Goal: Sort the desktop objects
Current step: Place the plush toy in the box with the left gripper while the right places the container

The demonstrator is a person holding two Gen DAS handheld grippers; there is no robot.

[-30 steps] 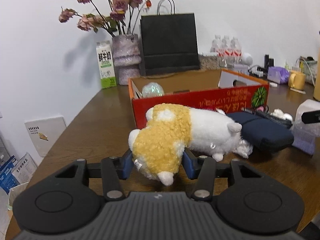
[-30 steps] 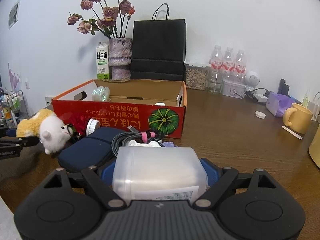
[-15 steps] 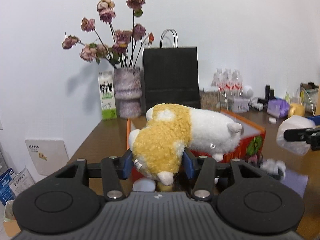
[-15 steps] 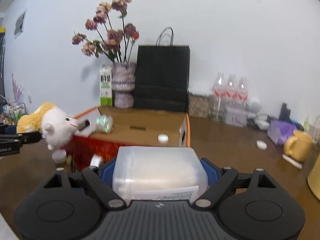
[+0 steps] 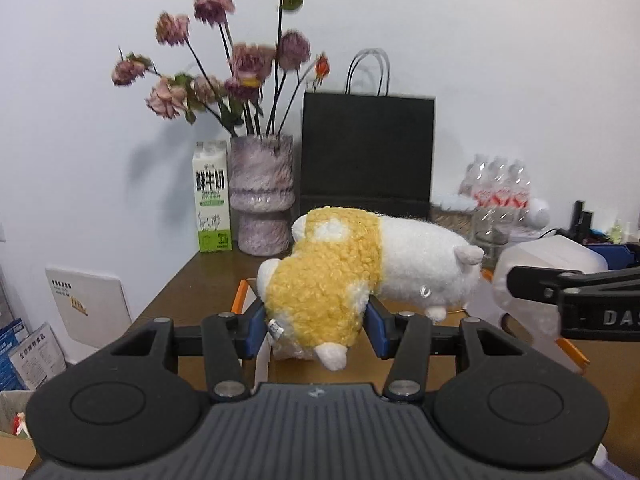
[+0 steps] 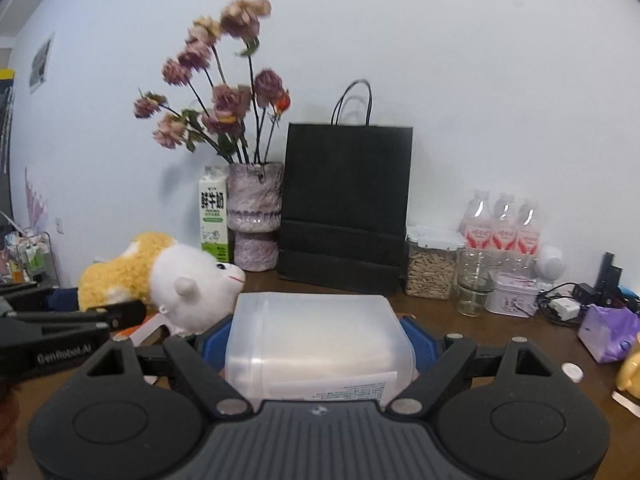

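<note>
Plush sheep [image 5: 360, 276]: curly yellow fleece body, smooth white head, small rounded ears; soft, lumpy. It hangs between the left gripper [image 5: 316, 330] blue pads, which pinch its yellow rump from 9 and 3 o'clock, head jutting toward 2 o'clock, clear of the brown wooden desk [image 5: 192, 292].

Translucent plastic box [image 6: 318, 344]: frosted, rounded corners, printed label at its near edge. It fills the right gripper [image 6: 318, 340] jaws, set wide, blue pads pressed on both sides.

Seen from the right wrist, the sheep sits at 9 o'clock of the box. Black paper bag [image 6: 346, 208] at 12.
</note>
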